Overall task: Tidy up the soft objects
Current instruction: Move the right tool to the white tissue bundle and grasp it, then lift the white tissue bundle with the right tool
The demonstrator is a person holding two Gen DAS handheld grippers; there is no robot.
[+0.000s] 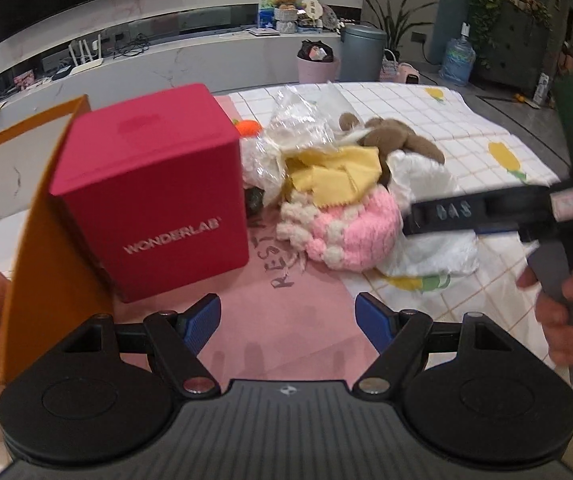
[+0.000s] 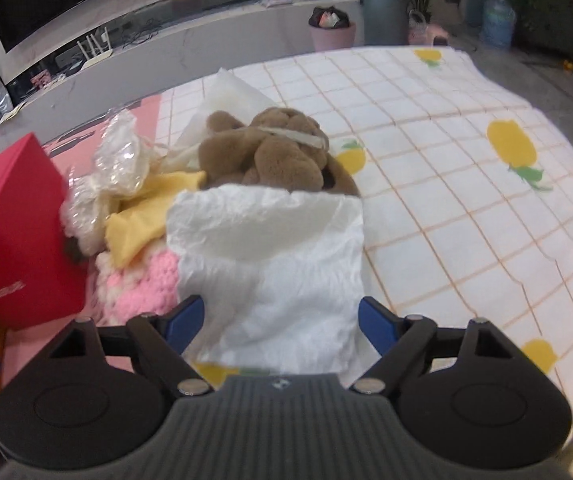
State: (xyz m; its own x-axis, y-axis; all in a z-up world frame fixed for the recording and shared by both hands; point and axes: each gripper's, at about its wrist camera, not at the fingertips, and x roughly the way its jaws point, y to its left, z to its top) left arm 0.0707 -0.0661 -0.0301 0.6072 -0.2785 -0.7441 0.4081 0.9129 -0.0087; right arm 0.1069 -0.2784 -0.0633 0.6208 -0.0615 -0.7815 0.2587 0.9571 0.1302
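Observation:
A heap of soft things lies where the pink mat meets the checked cloth. It holds a brown plush toy (image 1: 398,140) (image 2: 270,148), a yellow cloth (image 1: 334,176) (image 2: 146,216), a pink and white crocheted piece (image 1: 350,232) (image 2: 142,280), a white crumpled sheet (image 1: 430,248) (image 2: 270,256) and a clear crinkled bag (image 1: 298,120) (image 2: 122,156). My left gripper (image 1: 288,316) is open over bare pink mat, just short of the heap. My right gripper (image 2: 282,316) is open with the white sheet's near edge lying between its fingers, untouched by the pads. One of its fingers (image 1: 442,214) shows over the sheet in the left wrist view.
A red box (image 1: 154,192) (image 2: 10,240) stands left of the heap, against an open orange box (image 1: 46,240). A small orange object (image 1: 250,127) peeks out behind it. The checked cloth (image 2: 466,160) stretches right. A hand (image 1: 562,308) grips the right tool. Bins (image 1: 362,52) stand beyond.

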